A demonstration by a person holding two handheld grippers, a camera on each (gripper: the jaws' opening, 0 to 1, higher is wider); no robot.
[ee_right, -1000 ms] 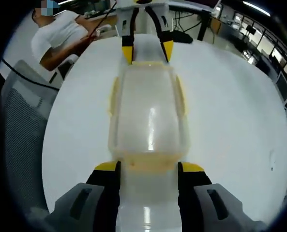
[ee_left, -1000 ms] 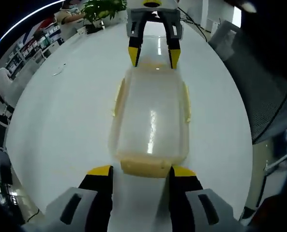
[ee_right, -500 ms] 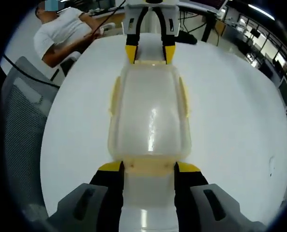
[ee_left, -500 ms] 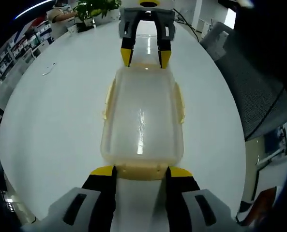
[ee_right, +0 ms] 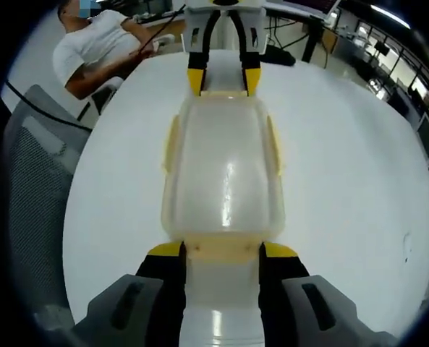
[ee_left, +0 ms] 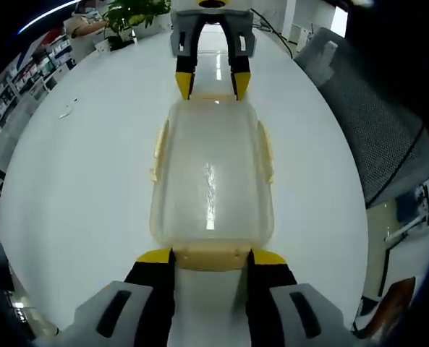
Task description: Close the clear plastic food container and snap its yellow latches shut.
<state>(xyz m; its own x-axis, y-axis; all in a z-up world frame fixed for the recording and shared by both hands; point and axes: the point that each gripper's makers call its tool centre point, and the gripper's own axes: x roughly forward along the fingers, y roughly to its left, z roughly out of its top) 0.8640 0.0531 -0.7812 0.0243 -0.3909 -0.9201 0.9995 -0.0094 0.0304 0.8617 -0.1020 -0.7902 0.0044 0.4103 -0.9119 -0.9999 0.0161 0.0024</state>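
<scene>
The clear plastic container [ee_left: 210, 173] [ee_right: 223, 166] lies lengthwise on the white table [ee_left: 77, 181], lid on top. Yellow latches [ee_left: 158, 148] lie along its long sides. My left gripper [ee_left: 212, 257] is at the near end in the left gripper view, with its yellow-tipped jaws pressed against both sides of the yellow end latch [ee_left: 213, 254]. My right gripper [ee_right: 223, 251] holds the opposite end latch [ee_right: 223, 249] the same way. Each gripper also appears at the far end in the other's view: the right gripper [ee_left: 213, 78] and the left gripper [ee_right: 223, 76].
A grey mesh office chair [ee_left: 366, 123] [ee_right: 33, 188] stands beside the table. A person in a white shirt [ee_right: 98, 50] sits at the table's far side. A green plant [ee_left: 131, 13] and shelves stand beyond the table.
Both pairs of jaws have narrowed onto the end latches over the last second. The left gripper's camera shifted slightly, so the container sits more centred.
</scene>
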